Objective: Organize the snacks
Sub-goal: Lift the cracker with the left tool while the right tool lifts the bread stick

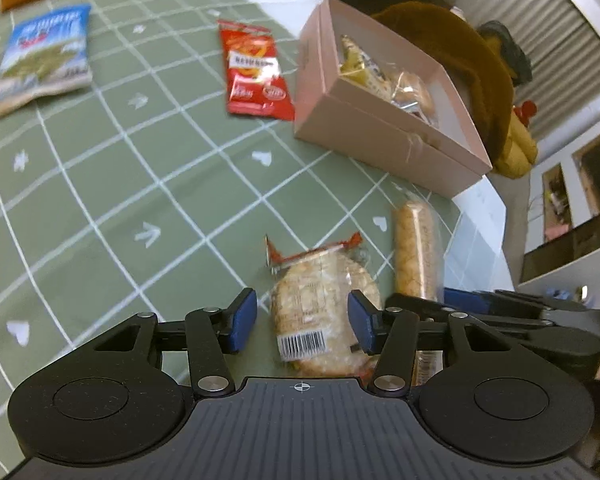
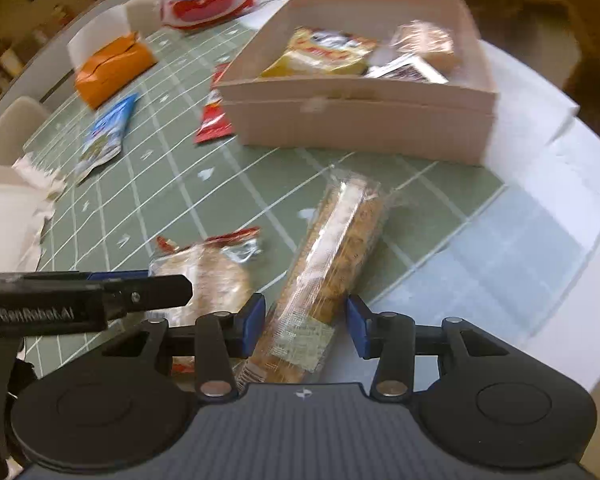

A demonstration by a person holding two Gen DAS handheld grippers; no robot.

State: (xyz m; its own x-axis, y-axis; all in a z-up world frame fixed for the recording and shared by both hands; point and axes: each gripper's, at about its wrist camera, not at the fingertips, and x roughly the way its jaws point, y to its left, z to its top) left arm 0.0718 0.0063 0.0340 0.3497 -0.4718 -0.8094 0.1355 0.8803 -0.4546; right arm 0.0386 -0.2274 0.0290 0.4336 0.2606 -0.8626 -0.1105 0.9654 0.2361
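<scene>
Looking down, I see my left gripper (image 1: 302, 322) open around the round crinkly-wrapped rice cracker (image 1: 324, 304) and my right gripper (image 2: 306, 326) open around the long clear-wrapped biscuit stick (image 2: 332, 256), both on the green checked tablecloth (image 1: 120, 184), both light, crumbly, best pinched softly mid-pack.

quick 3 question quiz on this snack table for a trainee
1. True or false: the pink box is empty.
2. Which snack lies between the fingers of the left claw? A) round rice cracker pack B) red packet C) blue bag
3. What lies between the fingers of the right claw?

Key: 1 false, it holds several snacks. 2 A. 3 the long clear-wrapped biscuit pack.
</scene>
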